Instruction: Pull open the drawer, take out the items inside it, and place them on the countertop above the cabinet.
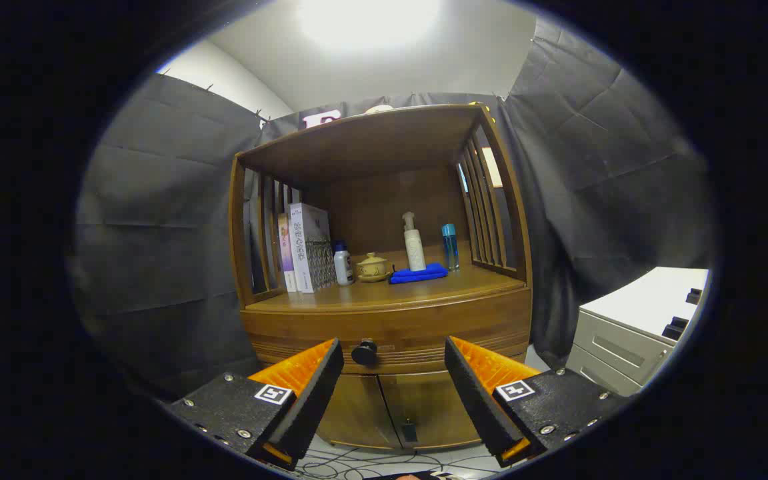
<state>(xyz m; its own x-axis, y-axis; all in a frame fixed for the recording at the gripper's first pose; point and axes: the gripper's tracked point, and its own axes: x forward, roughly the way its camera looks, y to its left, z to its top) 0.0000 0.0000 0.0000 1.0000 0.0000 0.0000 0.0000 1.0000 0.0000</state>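
Gripper view: gripper (pixel 394 353) open before one closed drawer (pixel 391 330).

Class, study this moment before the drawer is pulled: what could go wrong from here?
1. The hand-held gripper is open, and the drawer knob sits nearer one finger, so closing now could clip it off-centre and slip.
2. The countertop already holds books, bottles, a teacup and a blue cloth; placed items might knock these over.
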